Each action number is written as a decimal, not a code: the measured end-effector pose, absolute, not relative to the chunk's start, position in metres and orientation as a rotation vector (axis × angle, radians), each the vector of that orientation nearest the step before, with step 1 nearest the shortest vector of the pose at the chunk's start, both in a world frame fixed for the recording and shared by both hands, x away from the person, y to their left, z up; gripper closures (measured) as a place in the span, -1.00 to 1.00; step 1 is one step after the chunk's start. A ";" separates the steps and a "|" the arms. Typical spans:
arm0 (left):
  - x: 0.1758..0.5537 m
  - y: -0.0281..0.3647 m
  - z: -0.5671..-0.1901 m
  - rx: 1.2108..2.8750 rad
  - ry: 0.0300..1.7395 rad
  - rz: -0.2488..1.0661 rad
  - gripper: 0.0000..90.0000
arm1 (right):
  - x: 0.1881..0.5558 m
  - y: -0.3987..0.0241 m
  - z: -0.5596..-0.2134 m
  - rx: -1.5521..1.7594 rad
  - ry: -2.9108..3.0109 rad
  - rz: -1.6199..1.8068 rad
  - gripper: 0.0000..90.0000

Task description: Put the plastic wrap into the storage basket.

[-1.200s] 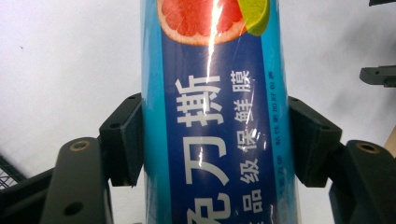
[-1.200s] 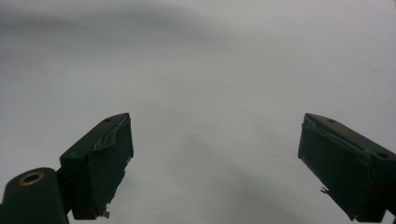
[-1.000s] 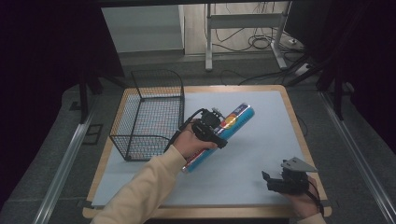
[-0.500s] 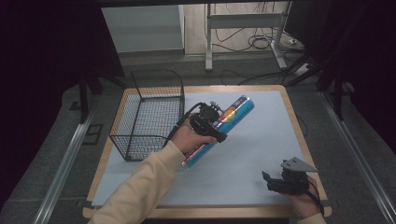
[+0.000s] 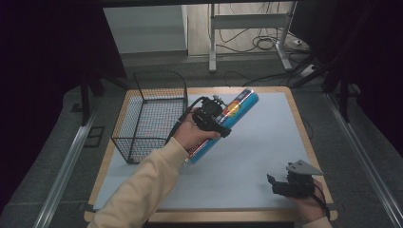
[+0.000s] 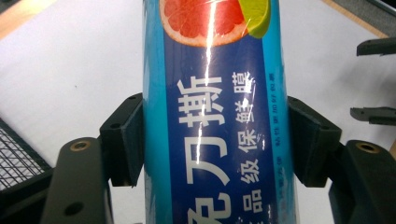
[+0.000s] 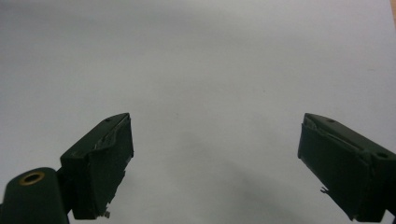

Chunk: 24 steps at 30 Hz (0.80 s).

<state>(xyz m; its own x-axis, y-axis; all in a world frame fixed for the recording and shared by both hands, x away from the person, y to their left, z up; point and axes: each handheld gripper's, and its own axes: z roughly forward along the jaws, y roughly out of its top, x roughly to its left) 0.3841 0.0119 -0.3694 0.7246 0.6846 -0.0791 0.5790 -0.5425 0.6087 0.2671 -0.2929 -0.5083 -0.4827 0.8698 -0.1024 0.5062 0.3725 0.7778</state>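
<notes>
Higher now, left hand-held gripper (image 5: 216, 116) clenched on tilted blue tube (image 5: 227, 123); right hand-held gripper (image 5: 278, 184) released, low, motionless.

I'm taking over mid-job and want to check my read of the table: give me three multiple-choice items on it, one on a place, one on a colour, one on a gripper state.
1. The wire basket stands: A on the table's left; B at its right edge; C in its middle.
2. The box in the left gripper is mainly: A red; B blue; C white.
3. The right gripper is: A shut on the box; B shut, empty; C open, empty.

A: the high view shows it left of the box. B: blue wrapper. C: jaws apart over the bare table.
</notes>
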 end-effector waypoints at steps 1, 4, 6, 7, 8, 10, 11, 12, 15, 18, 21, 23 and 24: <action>0.385 0.012 -0.368 2.303 0.955 0.228 -0.30 | 0.267 -0.293 -0.508 1.187 2.130 0.949 -0.77; 0.387 0.012 -0.366 2.300 0.958 0.234 -0.30 | 0.267 -0.293 -0.508 1.187 2.130 0.949 -0.76; 0.389 0.013 -0.365 2.293 0.964 0.240 -0.30 | 0.267 -0.293 -0.508 1.182 2.130 0.948 -0.76; 0.390 0.013 -0.364 2.292 0.966 0.241 -0.30 | 0.267 -0.293 -0.508 1.180 2.129 0.948 -0.76; 0.392 0.013 -0.363 2.287 0.969 0.243 -0.30 | 0.267 -0.293 -0.508 1.176 2.128 0.948 -0.76; 0.395 0.014 -0.362 2.292 0.972 0.241 -0.30 | 0.267 -0.293 -0.508 1.182 2.129 0.949 -0.76; 0.396 0.014 -0.362 2.294 0.975 0.236 -0.30 | 0.267 -0.293 -0.508 1.185 2.127 0.950 -0.76; 0.399 0.014 -0.362 2.297 0.981 0.235 -0.30 | 0.267 -0.293 -0.508 1.184 2.128 0.949 -0.76; 0.403 0.015 -0.362 2.293 0.993 0.240 -0.30 | 0.267 -0.293 -0.508 1.180 2.126 0.950 -0.76; 0.409 0.019 -0.359 2.275 1.006 0.231 -0.30 | 0.267 -0.293 -0.508 1.179 2.126 0.949 -0.76; 0.412 0.021 -0.357 2.267 1.018 0.245 -0.30 | 0.267 -0.293 -0.508 1.182 2.128 0.949 -0.76; 0.416 0.024 -0.356 2.252 1.025 0.248 -0.30 | 0.267 -0.293 -0.508 1.183 2.128 0.948 -0.76; 0.417 0.025 -0.355 2.255 1.027 0.249 -0.30 | 0.267 -0.293 -0.508 1.182 2.128 0.949 -0.76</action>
